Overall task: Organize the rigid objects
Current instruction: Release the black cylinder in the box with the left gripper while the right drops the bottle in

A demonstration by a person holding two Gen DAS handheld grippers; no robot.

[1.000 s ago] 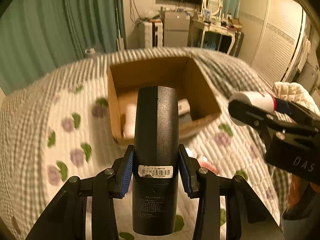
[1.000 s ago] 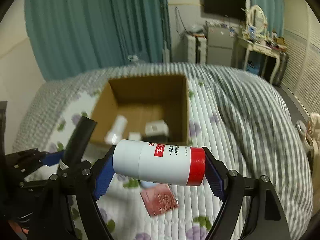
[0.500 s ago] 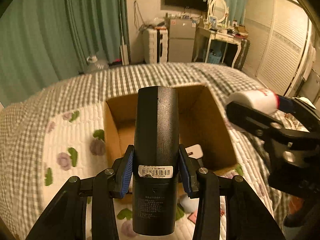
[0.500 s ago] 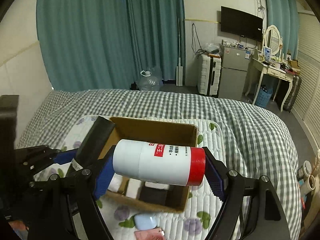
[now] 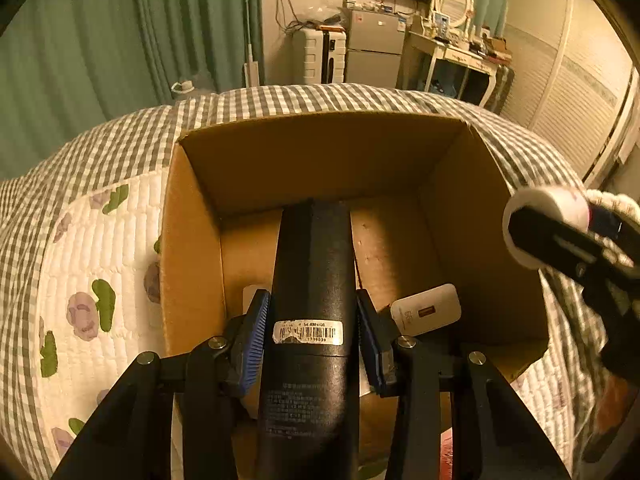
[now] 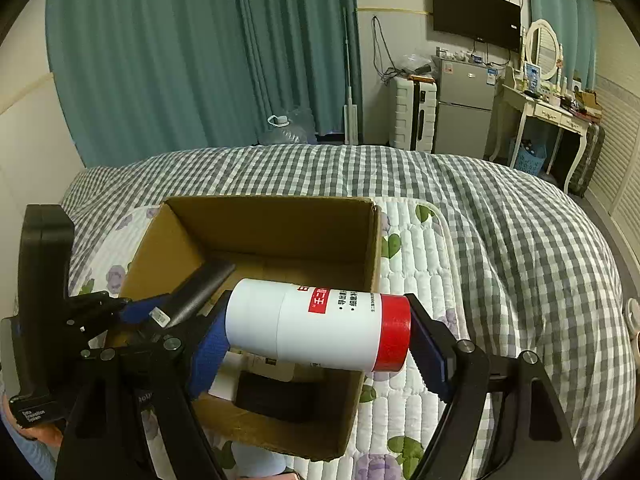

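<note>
The cardboard box (image 5: 192,264) sat on the bed (image 6: 500,240), holding a white charger (image 5: 426,310) and a dark item (image 6: 276,398). Above it, the left gripper (image 5: 312,328) clamped a black bottle (image 5: 312,280); the right gripper (image 6: 316,344) clamped a white canister (image 6: 320,326)

The black bottle (image 5: 312,320) carries a white barcode sticker (image 5: 308,331); its digits are mostly blurred, only "739039" under the bars can be read. Lower on this bottle there is small grey print, too fine to read. The white bottle with a red cap (image 6: 320,330) has a red label (image 6: 319,300) with white Chinese characters and black Chinese lines beside it, not legible. The white charger (image 5: 426,314) shows a small unreadable mark.
</note>
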